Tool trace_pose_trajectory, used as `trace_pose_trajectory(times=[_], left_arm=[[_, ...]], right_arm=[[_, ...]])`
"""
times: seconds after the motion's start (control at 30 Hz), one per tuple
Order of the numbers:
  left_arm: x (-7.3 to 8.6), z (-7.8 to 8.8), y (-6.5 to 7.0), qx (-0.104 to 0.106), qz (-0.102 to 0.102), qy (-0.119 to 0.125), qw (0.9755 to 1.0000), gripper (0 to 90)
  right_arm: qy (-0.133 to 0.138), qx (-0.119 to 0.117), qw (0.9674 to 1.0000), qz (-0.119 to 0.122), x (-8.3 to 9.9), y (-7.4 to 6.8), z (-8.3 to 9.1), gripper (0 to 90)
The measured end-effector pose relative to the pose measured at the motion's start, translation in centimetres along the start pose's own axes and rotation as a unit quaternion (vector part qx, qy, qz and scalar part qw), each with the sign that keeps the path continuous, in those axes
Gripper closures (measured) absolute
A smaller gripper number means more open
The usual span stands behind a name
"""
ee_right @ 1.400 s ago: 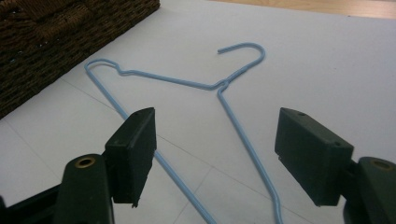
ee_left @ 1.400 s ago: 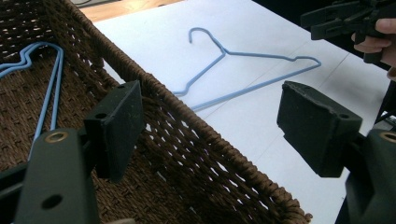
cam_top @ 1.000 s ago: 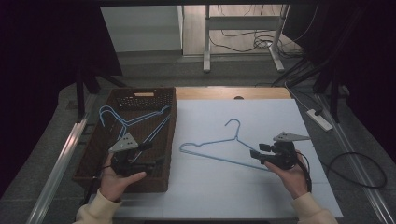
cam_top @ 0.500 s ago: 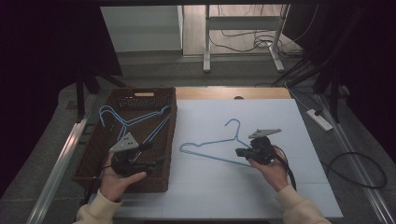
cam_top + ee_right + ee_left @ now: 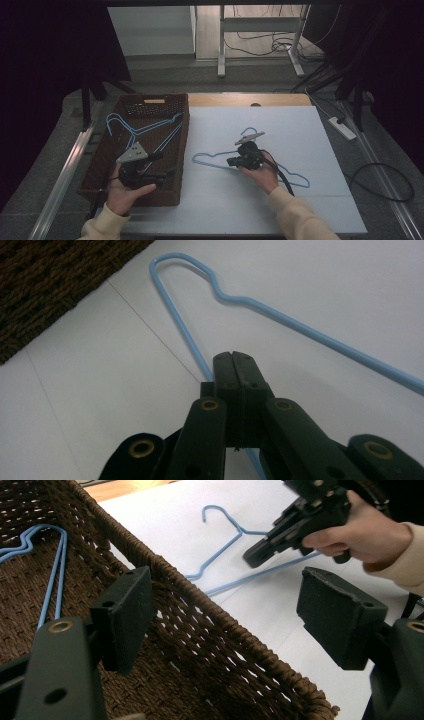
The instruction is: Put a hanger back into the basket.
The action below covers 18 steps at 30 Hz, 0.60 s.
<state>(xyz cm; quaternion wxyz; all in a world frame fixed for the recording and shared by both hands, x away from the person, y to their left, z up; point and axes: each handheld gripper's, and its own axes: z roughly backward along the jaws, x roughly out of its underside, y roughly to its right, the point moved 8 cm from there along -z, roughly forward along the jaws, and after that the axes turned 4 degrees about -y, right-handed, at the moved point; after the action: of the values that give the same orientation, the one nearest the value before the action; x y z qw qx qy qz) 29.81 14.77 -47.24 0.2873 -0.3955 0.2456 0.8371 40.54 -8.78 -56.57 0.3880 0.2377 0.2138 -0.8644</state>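
Right gripper (image 5: 233,161) low over the white table (image 5: 320,140), near its middle, jaws pressed together on the lower bar of the blue wire hanger (image 5: 210,161) that lies flat there; in the right gripper view (image 5: 235,365), black pads flush against each other with the thin blue wire running in from the upper left and disappearing behind them, so clamped on that hanger, having just been closing around it. Hanger's rounded shoulder end pointing toward the brown wicker basket (image 5: 182,150), its hook (image 5: 246,132) lying farther up the table beyond the gripper, its far arm stretching out toward the table's right side. Left gripper (image 5: 162,176) held in the left hand (image 5: 127,192) above the near part of the basket, jaws wide apart and holding nothing; in the left gripper view (image 5: 225,625), the two pads straddling the basket's woven rim, with the right gripper and the right hand (image 5: 370,530) visible beyond on the table. Two more blue hangers (image 5: 145,131) lying inside the basket, toward its far end, well apart from the left gripper.
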Motion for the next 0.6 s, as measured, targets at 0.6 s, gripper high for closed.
trace_pose_trajectory(times=[0.6], left_arm=[[0.1,-0.1,0.1,0.001,-0.002,-0.002,1.0,23.6]], right_arm=[[-0.033,-0.01,0.9993,0.011,-1.0,-1.0,-3.0,90.0]])
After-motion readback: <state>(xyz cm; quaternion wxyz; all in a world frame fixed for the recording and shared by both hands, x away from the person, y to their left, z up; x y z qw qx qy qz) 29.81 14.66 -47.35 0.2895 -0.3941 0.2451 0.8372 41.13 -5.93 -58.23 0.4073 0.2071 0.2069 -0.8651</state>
